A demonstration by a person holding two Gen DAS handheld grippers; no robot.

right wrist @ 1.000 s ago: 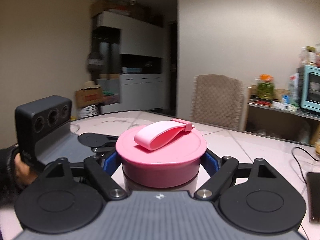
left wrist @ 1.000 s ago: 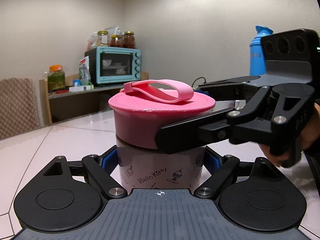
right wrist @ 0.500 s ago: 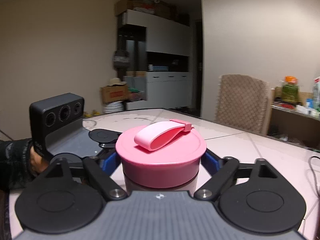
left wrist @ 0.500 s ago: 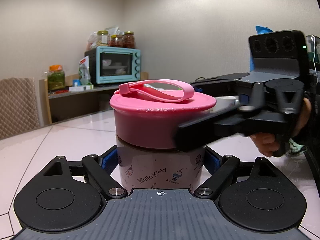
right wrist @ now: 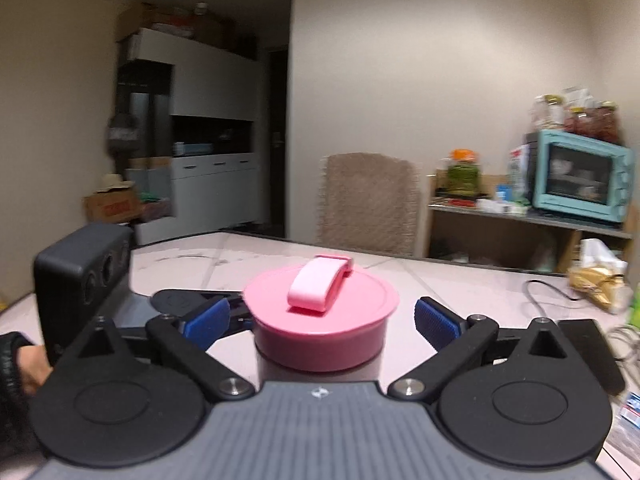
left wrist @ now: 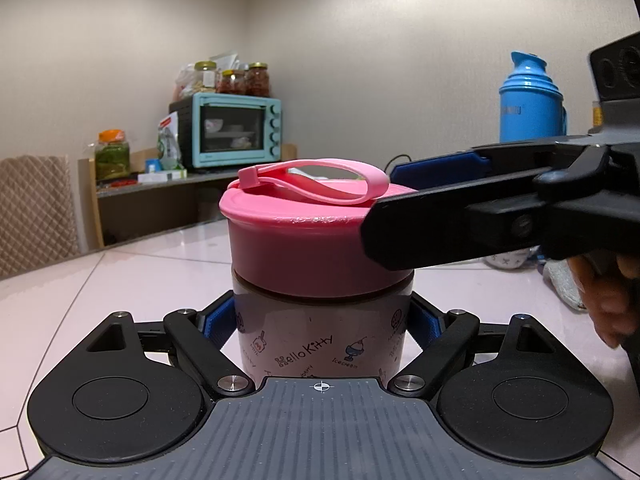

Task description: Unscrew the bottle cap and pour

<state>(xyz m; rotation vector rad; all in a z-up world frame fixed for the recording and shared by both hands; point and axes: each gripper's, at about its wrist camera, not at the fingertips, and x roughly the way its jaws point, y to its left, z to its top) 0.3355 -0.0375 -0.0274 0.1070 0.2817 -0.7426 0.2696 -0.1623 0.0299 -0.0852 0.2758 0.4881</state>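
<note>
left gripper clamps pale printed Hello Kitty bottle, upright on pink tiled table | right gripper spread wide, pads clear of round pink strap-topped cap | risk: off-centre closing slips on cap, tipping bottle

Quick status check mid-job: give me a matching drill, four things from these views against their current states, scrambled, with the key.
Things:
1. left tongs
2. right tongs
3. pink cap
4. blue flask

States:
A. open, pads either side of the cap, not touching
B. seated on top of the bottle
C. upright in the background
D. shut on the bottle's body, below the cap

Pairs: 1-D, 2-A, 3-B, 4-C
</note>
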